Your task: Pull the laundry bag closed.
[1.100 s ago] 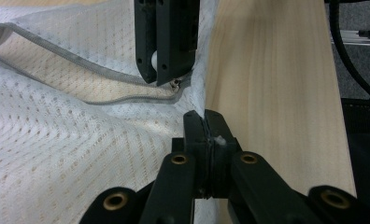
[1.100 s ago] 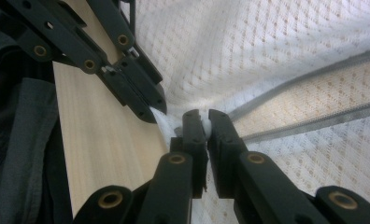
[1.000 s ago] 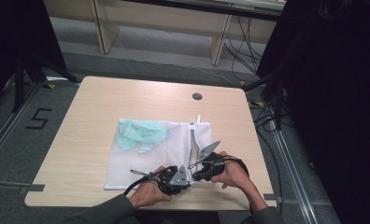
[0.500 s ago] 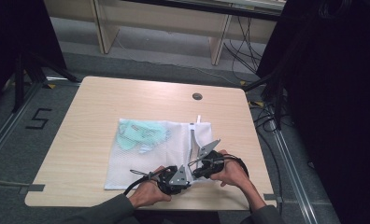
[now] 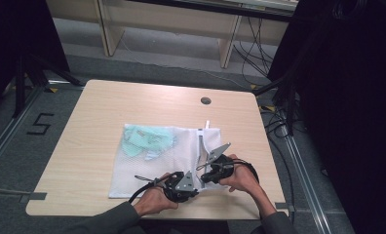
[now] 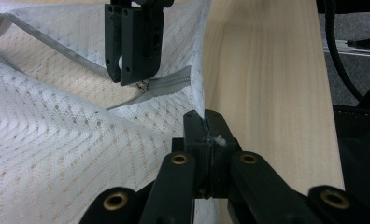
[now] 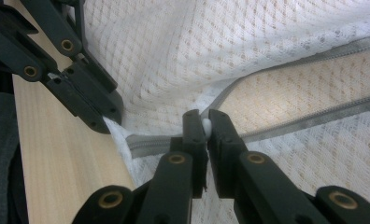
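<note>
White mesh laundry bag [image 5: 157,158], diamond-weave fabric w/ grey zipper [image 7: 309,119], is lying flat on light wood-grain table [image 5: 108,107], near-centre. Pale green cloth [image 5: 147,139] is showing through mesh at bag's far left. Zipper is running along bag's right side, partly open.

L gripper [image 6: 205,128] is pinching bag's near right corner edge, jaws clamped tight on fabric. R gripper [image 7: 206,126] is gripping small white zipper pull [image 7: 206,125], jaws closed narrow on it. Both grippers are sitting just beside each other at near right of bag.
</note>
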`<state>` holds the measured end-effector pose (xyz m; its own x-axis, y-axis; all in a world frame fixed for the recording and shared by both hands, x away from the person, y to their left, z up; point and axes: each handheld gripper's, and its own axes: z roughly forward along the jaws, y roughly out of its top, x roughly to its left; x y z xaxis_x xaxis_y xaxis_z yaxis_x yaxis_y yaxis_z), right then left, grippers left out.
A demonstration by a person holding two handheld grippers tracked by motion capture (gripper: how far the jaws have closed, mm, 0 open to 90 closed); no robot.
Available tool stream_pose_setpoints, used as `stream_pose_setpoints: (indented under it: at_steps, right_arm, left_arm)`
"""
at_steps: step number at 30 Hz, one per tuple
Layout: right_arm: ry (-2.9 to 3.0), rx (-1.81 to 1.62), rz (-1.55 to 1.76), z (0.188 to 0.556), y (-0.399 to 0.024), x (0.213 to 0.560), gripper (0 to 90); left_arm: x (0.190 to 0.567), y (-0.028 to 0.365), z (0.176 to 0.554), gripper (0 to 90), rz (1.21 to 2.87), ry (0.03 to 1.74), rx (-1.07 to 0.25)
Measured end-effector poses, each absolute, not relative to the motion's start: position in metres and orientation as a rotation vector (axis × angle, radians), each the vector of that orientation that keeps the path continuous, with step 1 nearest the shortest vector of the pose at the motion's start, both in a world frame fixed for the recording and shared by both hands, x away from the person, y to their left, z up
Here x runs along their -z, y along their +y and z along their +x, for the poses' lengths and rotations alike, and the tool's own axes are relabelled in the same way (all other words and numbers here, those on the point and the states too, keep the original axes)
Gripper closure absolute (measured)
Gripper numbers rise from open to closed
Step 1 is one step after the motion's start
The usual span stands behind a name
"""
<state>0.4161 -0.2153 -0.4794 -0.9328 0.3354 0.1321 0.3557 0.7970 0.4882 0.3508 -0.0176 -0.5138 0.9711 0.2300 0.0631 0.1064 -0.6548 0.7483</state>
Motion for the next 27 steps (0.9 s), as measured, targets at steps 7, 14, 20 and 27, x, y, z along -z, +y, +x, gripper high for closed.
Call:
stream_pose_setpoints:
  at_steps: [7, 14, 20, 27]
  right_arm:
    - [-2.958, 0.809, -0.572, 0.4183, -0.2146, 0.4793, 86.9]
    - [-2.956, 0.814, -0.576, 0.4188, -0.2139, 0.4800, 86.9]
    - [-2.951, 0.825, -0.581, 0.4205, -0.2140, 0.4801, 86.9]
    - [-2.948, 0.830, -0.592, 0.4218, -0.2135, 0.4796, 86.9]
  left_arm:
    - [0.5144, -0.0179, 0.3503, 89.0, 2.281, 0.243, -0.192]
    - [0.5155, -0.0192, 0.3491, 89.0, 2.245, 0.281, -0.181]
    - [0.5150, -0.0189, 0.3496, 89.0, 2.243, 0.287, -0.182]
    - [0.5142, -0.0189, 0.3496, 89.0, 2.238, 0.289, -0.188]
